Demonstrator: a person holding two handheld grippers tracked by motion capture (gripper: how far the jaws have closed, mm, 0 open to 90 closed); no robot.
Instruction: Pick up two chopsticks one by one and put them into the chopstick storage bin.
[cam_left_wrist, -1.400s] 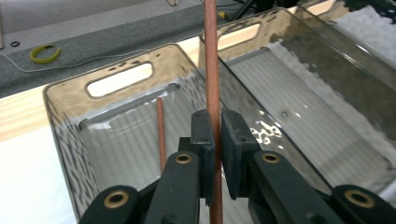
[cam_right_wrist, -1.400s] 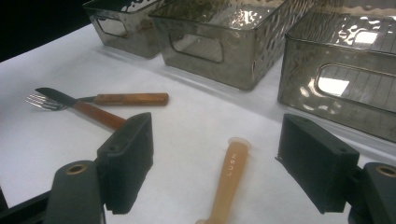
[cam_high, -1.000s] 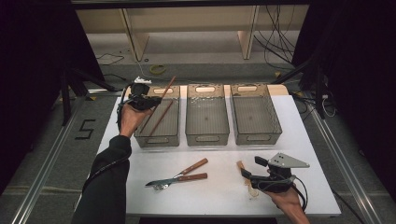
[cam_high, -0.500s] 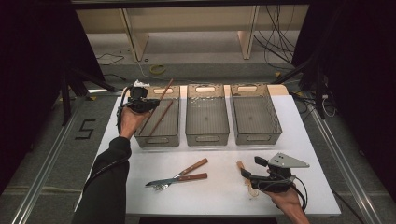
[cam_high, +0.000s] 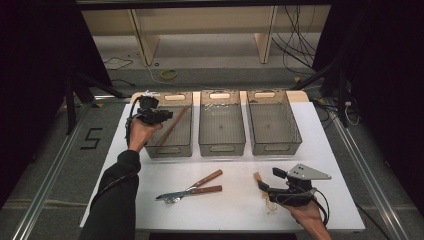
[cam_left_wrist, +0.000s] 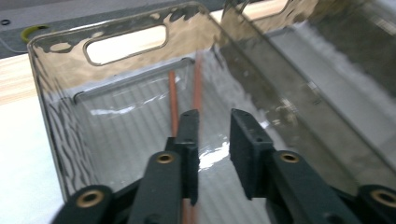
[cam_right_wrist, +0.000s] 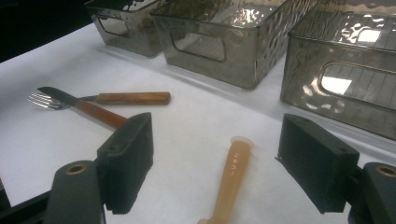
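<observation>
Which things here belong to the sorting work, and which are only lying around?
In the job:
- chopsticks in the left bin, under the left hand-held gripper, jaws just opening
- tan handle between the open right hand-held gripper jaws
- knife, fork
- middle bin, right bin

Lying about:
- yellow ring
- floor cables

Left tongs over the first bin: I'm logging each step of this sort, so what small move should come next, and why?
Probably lift the left tongs up out of the left bin. Their jaws have just been opening, the chopsticks lie against one jaw but unpinched in the bin, while knife and fork wait on the table.
</observation>
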